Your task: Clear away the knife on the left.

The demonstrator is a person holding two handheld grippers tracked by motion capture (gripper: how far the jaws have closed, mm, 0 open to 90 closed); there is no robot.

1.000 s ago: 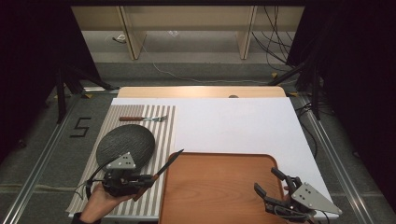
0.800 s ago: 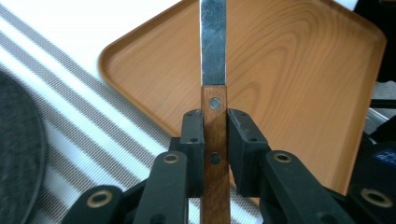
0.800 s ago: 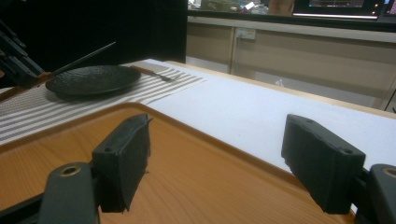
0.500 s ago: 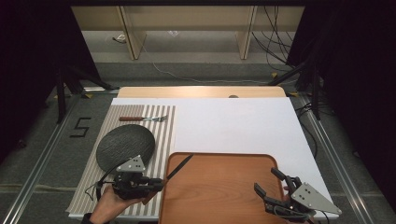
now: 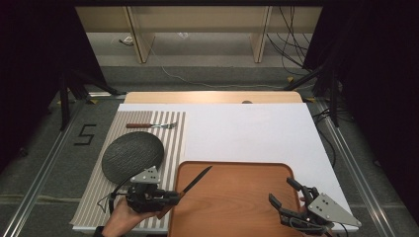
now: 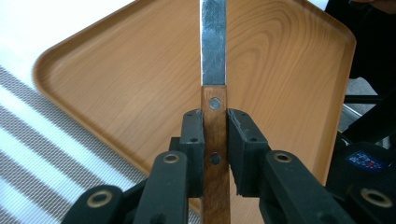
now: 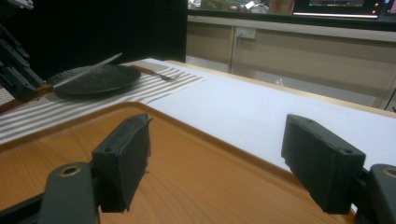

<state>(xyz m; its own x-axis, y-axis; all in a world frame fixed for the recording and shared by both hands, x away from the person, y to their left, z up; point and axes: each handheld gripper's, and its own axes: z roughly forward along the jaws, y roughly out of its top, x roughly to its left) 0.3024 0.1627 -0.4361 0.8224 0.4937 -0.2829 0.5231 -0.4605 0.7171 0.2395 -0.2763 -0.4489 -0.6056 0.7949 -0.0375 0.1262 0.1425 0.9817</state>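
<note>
High view: left gripper (image 5: 170,198), clamped on one knife (image 5: 193,180), now nearer tray's (image 5: 237,168) left edge; right gripper (image 5: 286,194) agape; one plate (image 5: 132,156), one fork (image 5: 150,126).

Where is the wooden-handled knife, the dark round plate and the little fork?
Wooden-handled knife (image 6: 215,135): left gripper view, on its handle between the jaws.
Dark round plate (image 5: 132,155): high view, on its middle.
Small fork with reddish handle (image 5: 148,125): high view, midway along it, on the striped mat.
</note>
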